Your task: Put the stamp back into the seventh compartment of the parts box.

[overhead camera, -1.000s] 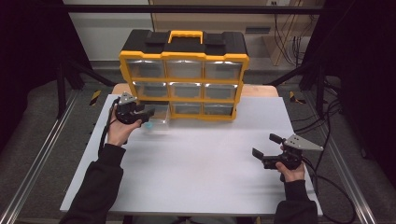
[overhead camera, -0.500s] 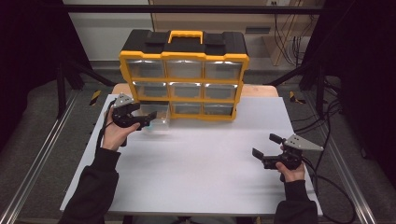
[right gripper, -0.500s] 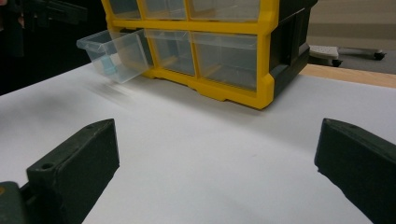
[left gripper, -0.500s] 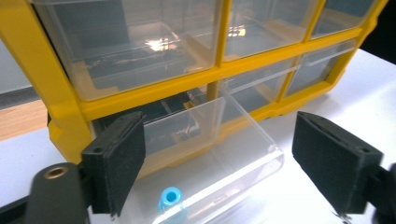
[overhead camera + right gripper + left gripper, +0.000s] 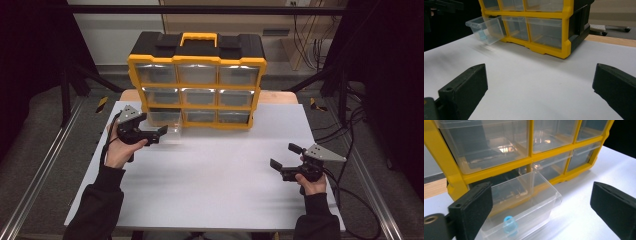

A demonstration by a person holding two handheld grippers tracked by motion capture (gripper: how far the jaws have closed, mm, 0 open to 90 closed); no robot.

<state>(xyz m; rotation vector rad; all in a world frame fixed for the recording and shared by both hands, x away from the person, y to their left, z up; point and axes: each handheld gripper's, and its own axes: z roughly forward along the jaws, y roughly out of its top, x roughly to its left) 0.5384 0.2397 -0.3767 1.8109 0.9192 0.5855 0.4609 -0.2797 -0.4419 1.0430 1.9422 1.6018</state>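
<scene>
Inside pulled-out drawer [image 5: 524, 202], left gripper view reveals blue piece [image 5: 510, 225]; both tongs released, left just opening.

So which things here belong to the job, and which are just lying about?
In the job:
- pulled-out clear drawer
- small blue piece inside it
- yellow organizer
- left gripper, jaws just opened, nothing between them

Lying about:
- right gripper, open, idle
- cables on the floor

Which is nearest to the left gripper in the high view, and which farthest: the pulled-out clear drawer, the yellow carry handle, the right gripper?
1. Pulled-out clear drawer, just beside the left gripper.
2. Yellow carry handle, atop the organizer.
3. Right gripper, across the table.
</scene>
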